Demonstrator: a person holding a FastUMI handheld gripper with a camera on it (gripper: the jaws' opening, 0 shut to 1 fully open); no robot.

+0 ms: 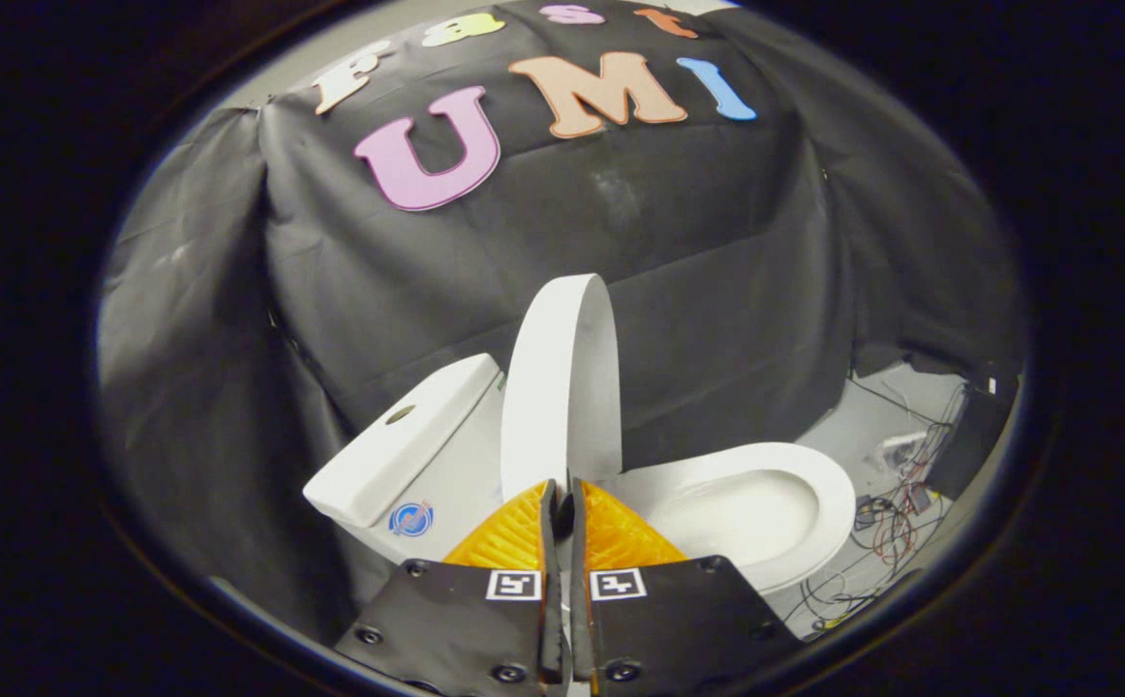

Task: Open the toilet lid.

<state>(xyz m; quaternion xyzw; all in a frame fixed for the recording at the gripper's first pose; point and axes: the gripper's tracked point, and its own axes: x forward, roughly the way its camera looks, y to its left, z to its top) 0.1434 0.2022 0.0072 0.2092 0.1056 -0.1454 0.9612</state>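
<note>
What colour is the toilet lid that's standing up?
White, plain, no pattern. The toilet lid stands raised just beyond the gripper, best seen in the gripper view.

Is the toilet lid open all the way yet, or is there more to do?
Nearly done. The lid already stands upright, lifted off the seat, so the bowl is uncovered. The hand-held gripper has its fingers close together at the lid's lower edge; whether they pinch it is hard to tell. Left to do, probably: lean the lid back toward the tank and let go.

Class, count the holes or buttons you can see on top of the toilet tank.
1: an oval spot on the tank lid, beside the raised toilet lid. The claw, fingers together, may hide others.
</note>
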